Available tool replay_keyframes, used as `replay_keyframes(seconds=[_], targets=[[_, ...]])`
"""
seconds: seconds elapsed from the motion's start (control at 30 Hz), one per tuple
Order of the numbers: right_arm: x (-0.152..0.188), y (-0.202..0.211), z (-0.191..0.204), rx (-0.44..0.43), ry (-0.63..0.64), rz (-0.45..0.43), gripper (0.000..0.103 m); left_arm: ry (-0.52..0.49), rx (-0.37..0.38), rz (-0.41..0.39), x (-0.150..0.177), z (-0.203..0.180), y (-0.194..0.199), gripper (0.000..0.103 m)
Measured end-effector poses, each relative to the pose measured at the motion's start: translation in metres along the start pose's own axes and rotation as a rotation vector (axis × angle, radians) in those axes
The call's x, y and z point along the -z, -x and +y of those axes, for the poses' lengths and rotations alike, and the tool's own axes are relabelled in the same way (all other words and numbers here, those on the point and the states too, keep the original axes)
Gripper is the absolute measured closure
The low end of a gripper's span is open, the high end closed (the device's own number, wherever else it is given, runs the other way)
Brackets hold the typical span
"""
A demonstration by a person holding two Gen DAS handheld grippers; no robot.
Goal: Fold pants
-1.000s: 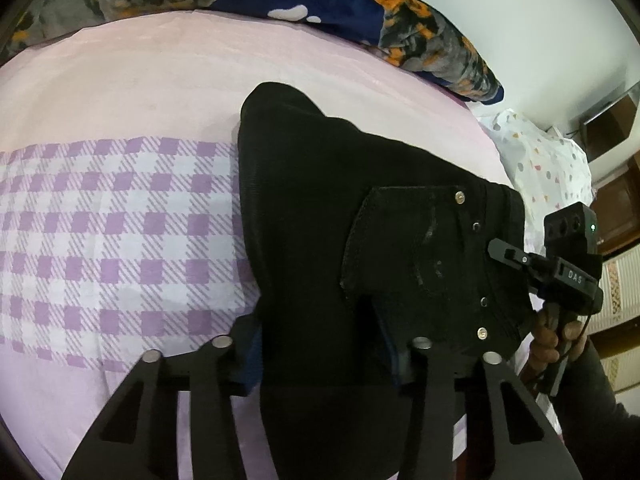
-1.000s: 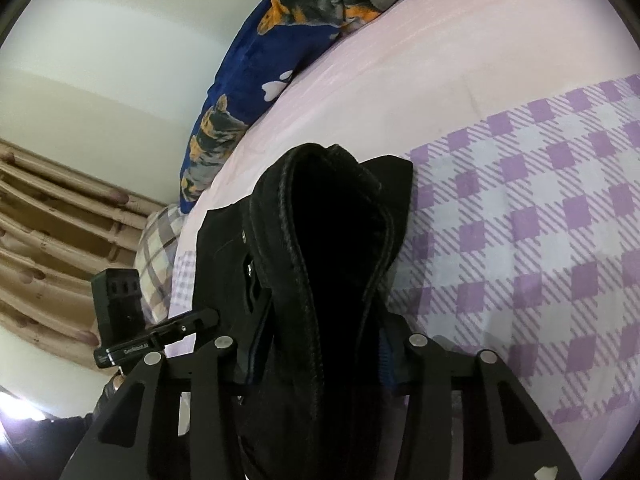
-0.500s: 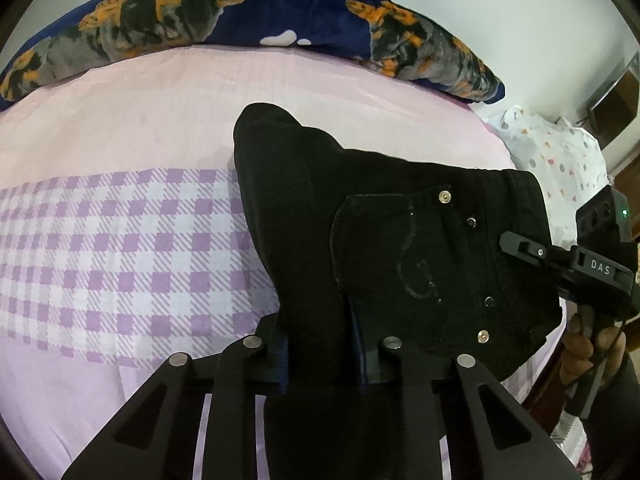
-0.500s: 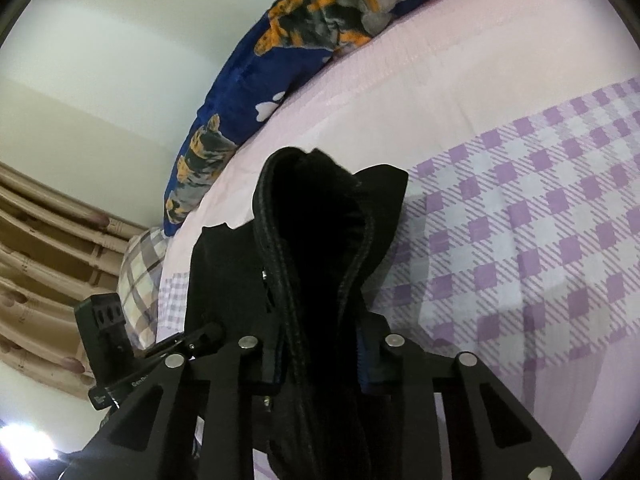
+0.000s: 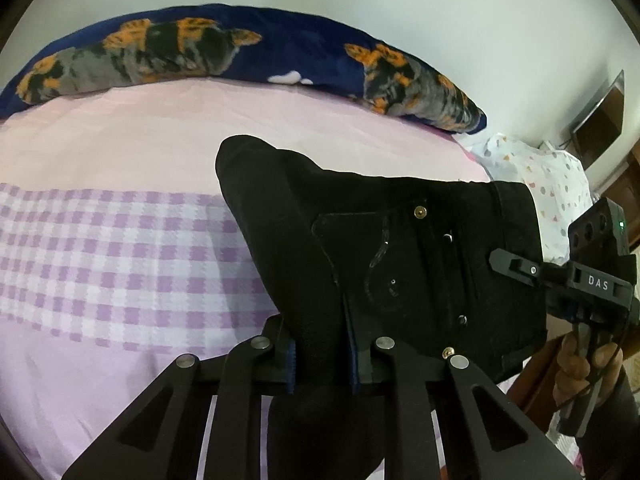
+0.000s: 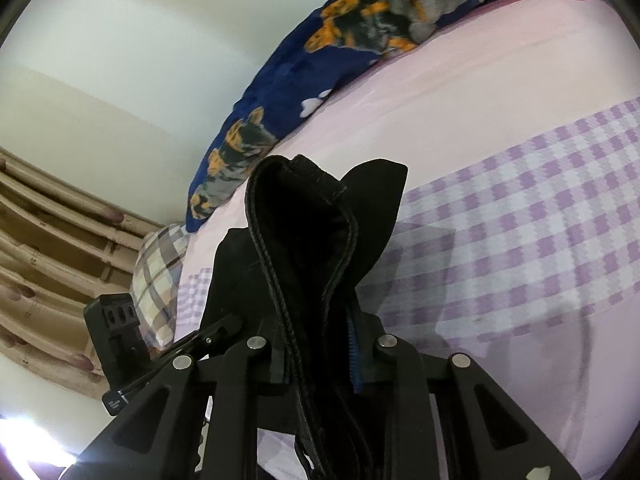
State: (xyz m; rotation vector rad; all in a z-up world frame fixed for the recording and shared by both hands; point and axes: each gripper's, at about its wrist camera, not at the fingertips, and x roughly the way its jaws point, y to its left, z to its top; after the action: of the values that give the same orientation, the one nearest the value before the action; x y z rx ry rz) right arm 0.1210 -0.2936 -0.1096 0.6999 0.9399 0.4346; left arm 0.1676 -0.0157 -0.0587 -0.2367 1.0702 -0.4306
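Black pants (image 5: 400, 248) with rivets and a back pocket hang lifted above the pink bed. In the left wrist view my left gripper (image 5: 320, 364) has a bunched fold of the fabric between its blue pads; its jaws are closing and press on the cloth. My right gripper (image 5: 516, 266) grips the waistband edge at the right, held by a hand (image 5: 580, 368). In the right wrist view the right gripper (image 6: 320, 364) pinches the thick seamed waistband of the pants (image 6: 304, 220), jaws closing on it. The left gripper (image 6: 212, 332) shows at lower left.
The bed sheet (image 5: 120, 240) is pink with a purple checked band. A blue blanket with orange dog prints (image 5: 240, 52) lies along the far edge by the wall. A white dotted pillow (image 5: 532, 168), a plaid pillow (image 6: 160, 264) and curtains (image 6: 48, 240) flank the bed.
Both grippers narrowed from wide apart onto the black fabric and rose, lifting the pants off the sheet. More of the wall and blanket shows now.
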Motion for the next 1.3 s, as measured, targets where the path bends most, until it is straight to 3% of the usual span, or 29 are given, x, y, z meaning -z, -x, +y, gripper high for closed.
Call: replay_keyframes(seconds=[0.63,1.3], targets=[[-0.005,-0.065,0.064,-0.103,0.052,0.067,0.083,0.061,-0.096,-0.088,-0.007,0.066,0.052,0.085],[-0.059,-0.115,0.072,-0.096,0.024,0.069,0.083,0.065,-0.136,-0.081,-0.066,0.095,0.024,0.085]])
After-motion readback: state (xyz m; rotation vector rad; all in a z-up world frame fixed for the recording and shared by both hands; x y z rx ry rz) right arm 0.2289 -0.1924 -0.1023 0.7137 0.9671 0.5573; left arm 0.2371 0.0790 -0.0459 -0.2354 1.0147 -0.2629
